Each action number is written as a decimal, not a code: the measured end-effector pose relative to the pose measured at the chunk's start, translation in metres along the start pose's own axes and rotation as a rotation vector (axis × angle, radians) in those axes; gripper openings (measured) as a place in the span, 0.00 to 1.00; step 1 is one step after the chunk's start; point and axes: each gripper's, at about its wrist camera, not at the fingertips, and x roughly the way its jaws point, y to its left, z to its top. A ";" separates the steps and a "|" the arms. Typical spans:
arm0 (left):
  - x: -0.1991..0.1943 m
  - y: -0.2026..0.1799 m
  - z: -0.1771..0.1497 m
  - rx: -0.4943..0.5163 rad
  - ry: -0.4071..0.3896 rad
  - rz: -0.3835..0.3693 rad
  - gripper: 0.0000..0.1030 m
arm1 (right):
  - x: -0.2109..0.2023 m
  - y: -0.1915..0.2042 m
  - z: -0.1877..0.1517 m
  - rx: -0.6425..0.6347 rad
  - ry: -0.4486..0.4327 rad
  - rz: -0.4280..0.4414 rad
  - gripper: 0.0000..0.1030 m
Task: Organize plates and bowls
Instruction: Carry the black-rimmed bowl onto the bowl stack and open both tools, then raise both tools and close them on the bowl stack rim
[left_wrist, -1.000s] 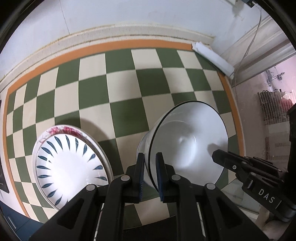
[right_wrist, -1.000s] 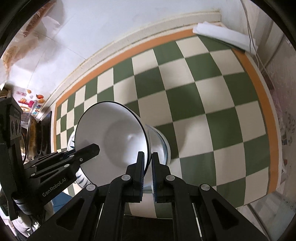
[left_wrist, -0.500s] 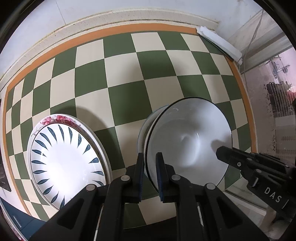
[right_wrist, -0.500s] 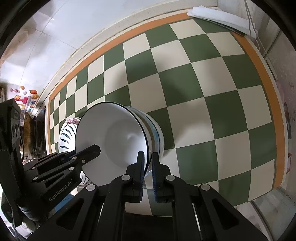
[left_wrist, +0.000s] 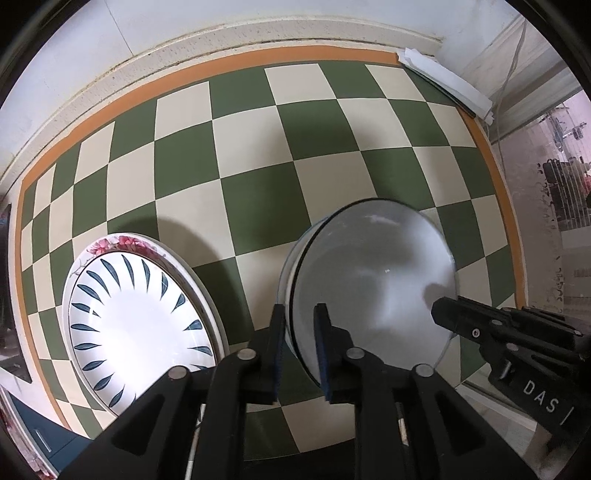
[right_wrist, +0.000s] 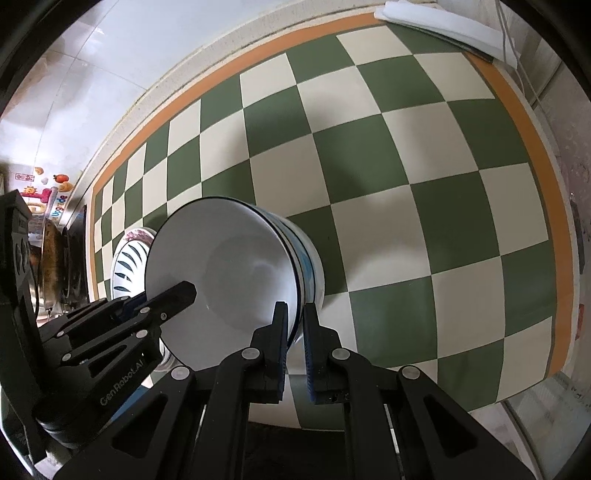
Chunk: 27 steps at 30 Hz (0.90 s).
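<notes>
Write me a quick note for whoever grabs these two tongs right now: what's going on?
Left tongs: jaws opening, bowl rim between them.
Right tongs: shut on the opposite rim of the bowl.
The bowl sits nested in a second bowl on the checked cloth. Two stacked plates lie beside it, to the left in the left view.
Done: bowls stacked, plates stacked.
Left: release both tongs and lift clear. No other dishes are in view.

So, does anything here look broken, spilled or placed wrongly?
Nothing looks broken or spilled. The white bowl sits in another bowl, both grippers at its rim; the left gripper is opening. The leaf-pattern plate lies stacked on a floral plate.
</notes>
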 end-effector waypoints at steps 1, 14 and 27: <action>0.000 0.000 0.000 -0.001 0.001 0.000 0.16 | 0.000 0.001 0.000 -0.003 0.004 0.002 0.12; -0.031 0.000 -0.013 0.018 -0.026 -0.031 0.28 | -0.027 0.010 -0.016 -0.041 -0.042 -0.008 0.14; -0.107 -0.003 -0.047 0.072 -0.169 -0.107 0.85 | -0.098 0.012 -0.073 -0.048 -0.196 -0.007 0.57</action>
